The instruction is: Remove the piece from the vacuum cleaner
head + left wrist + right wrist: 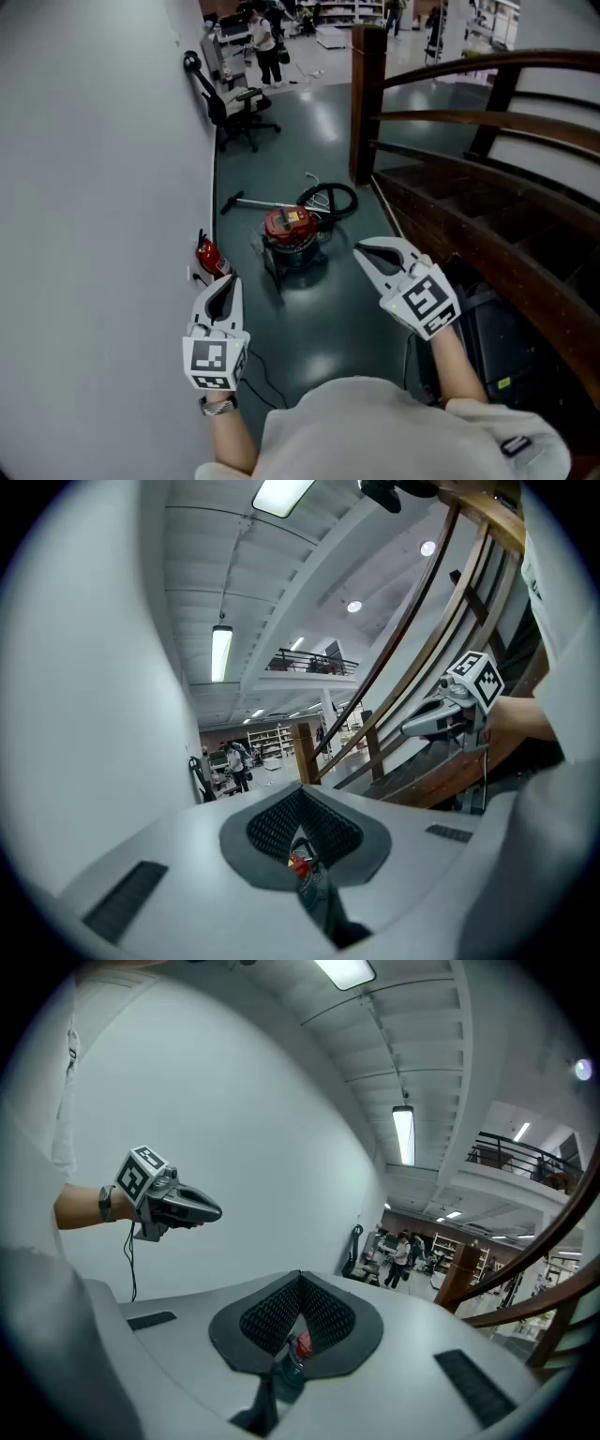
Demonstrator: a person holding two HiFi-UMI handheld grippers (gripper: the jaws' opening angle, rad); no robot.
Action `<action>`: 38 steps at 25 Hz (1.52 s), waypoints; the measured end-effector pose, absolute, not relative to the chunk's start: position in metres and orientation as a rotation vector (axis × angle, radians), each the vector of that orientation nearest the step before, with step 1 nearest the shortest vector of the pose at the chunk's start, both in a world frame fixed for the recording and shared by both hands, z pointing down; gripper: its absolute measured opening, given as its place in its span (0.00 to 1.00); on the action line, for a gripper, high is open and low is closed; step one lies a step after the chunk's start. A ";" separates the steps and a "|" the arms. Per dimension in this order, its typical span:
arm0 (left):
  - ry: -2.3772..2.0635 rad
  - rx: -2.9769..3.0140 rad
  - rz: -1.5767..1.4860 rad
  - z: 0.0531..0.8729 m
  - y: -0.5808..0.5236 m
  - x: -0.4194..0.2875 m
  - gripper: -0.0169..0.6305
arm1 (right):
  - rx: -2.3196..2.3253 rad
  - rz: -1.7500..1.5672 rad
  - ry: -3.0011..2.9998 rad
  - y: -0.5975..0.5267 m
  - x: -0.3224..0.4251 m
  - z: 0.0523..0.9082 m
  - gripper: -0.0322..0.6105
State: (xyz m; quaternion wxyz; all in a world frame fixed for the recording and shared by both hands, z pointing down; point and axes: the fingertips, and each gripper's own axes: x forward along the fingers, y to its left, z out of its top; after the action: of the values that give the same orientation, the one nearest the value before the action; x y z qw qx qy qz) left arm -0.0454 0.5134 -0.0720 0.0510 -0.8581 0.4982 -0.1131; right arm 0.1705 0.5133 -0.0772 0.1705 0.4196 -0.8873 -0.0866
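The vacuum (292,234) sits on the floor at frame centre, likely heavy and rigid, its looped hose (330,199) probably light and bendy, best taken near its joint — the left hand-held gripper (225,286) and right hand-held gripper (364,251) are both closed, empty.

Vacuum cleaner (291,232) on floor (323,314) between wall (94,187) left, staircase (469,197) right; hose (331,198) just behind; office chair (236,108) farther back.
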 end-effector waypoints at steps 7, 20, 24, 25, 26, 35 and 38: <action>1.518 -2.656 -0.329 -0.060 0.518 -0.028 0.02 | 1.225 -0.206 -2.618 0.519 0.172 -0.075 0.10; 1.536 -2.649 -0.384 -0.047 0.518 -0.007 0.02 | 1.219 -0.147 -2.638 0.517 0.190 -0.059 0.10; 1.573 -2.653 -0.395 -0.039 0.522 0.006 0.02 | 1.211 -0.122 -2.632 0.517 0.201 -0.051 0.10; 1.587 -2.657 -0.392 -0.034 0.525 0.010 0.02 | 1.204 -0.111 -2.635 0.517 0.204 -0.047 0.10; 1.601 -2.661 -0.396 -0.029 0.527 0.013 0.02 | 1.197 -0.095 -2.640 0.519 0.206 -0.044 0.10; 1.641 -2.658 -0.477 -0.005 0.540 0.038 0.02 | 1.117 -0.058 -2.656 0.525 0.226 -0.023 0.10; 1.634 -2.654 -0.490 -0.004 0.535 0.042 0.02 | 1.121 -0.070 -2.658 0.521 0.228 -0.021 0.10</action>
State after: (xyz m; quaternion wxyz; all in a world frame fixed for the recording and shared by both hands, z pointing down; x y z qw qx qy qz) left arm 0.0425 0.5347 -0.0042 -0.0068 -0.8411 0.5180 -0.1553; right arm 0.2276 0.5215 -0.0208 0.1276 0.3852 -0.9137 -0.0241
